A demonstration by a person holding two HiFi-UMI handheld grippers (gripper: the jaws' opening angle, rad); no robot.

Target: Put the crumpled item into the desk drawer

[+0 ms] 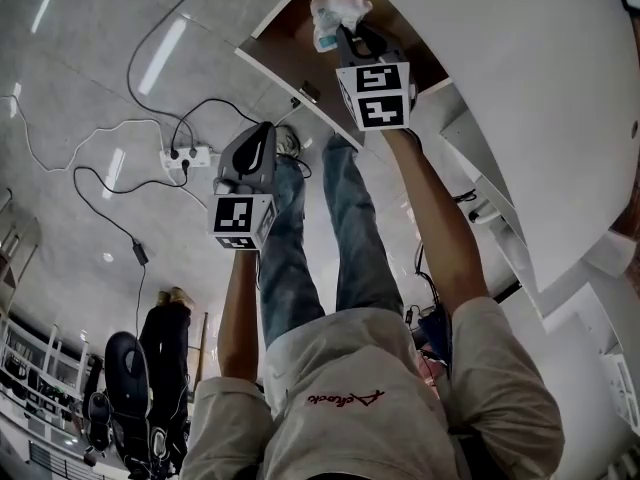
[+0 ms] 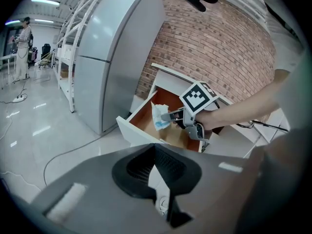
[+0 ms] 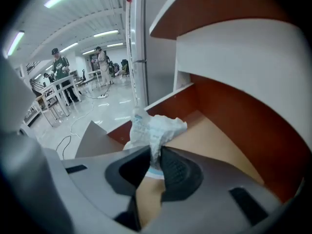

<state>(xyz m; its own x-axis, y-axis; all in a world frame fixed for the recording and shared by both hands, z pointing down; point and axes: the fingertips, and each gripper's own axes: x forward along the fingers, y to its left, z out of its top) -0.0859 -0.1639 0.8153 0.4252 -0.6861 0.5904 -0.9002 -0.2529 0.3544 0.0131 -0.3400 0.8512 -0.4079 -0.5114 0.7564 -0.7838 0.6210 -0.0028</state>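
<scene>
The crumpled item [image 3: 153, 128] is a white wrapper with blue print. My right gripper [image 3: 155, 155] is shut on its lower part and holds it over the open desk drawer [image 3: 214, 140], whose inside is brown wood. In the head view the right gripper [image 1: 352, 36] reaches into the drawer [image 1: 290, 53] with the crumpled item [image 1: 335, 13] at its tip. The left gripper view shows the same crumpled item [image 2: 160, 116], right gripper [image 2: 171, 116] and the drawer's white front [image 2: 139, 135]. My left gripper [image 1: 265, 133] hangs over the floor short of the drawer, its jaws [image 2: 157, 172] together and holding nothing.
The white desk [image 1: 540, 88] spreads to the right above the drawer. A grey cabinet [image 2: 112, 57] and a brick wall [image 2: 214, 48] stand behind it. A power strip [image 1: 186, 156] with cables lies on the floor at left. My legs [image 1: 340, 228] stand before the drawer. People [image 3: 61, 69] stand far off.
</scene>
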